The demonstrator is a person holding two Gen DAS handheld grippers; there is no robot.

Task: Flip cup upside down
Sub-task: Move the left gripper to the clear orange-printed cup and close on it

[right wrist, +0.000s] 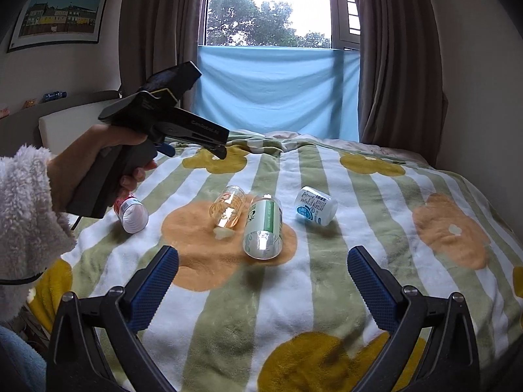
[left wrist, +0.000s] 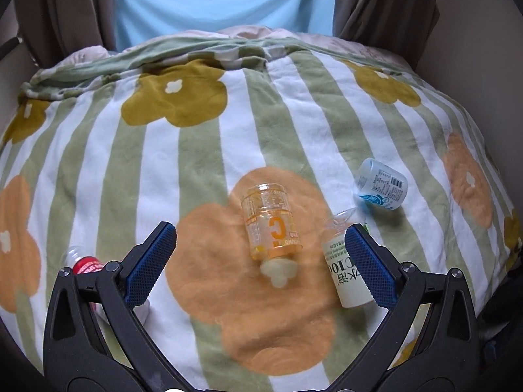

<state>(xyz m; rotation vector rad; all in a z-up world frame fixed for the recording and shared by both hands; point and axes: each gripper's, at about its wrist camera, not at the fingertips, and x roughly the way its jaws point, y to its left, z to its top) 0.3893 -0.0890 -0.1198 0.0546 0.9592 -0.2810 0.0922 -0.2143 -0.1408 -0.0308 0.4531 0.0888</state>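
Several cut-bottle cups lie on their sides on a flowered striped blanket [left wrist: 261, 114]. An orange clear cup [left wrist: 271, 225] lies on an orange flower; it also shows in the right wrist view [right wrist: 227, 207]. A green-and-white cup [left wrist: 346, 271] lies beside it, also in the right wrist view [right wrist: 263, 228]. A blue-and-white cup [left wrist: 380, 184] lies further off [right wrist: 315, 205]. A red-and-white cup [left wrist: 86, 264] lies at the left [right wrist: 132, 214]. My left gripper [left wrist: 261, 241] is open and empty, above the orange cup. My right gripper [right wrist: 263, 261] is open and empty, short of the cups.
The blanket [right wrist: 327, 294] covers a bed. Behind it hang a blue cloth [right wrist: 278, 91] under a window and brown curtains [right wrist: 398, 65]. In the right wrist view, a hand holds the left gripper's body [right wrist: 157, 121] above the red-and-white cup.
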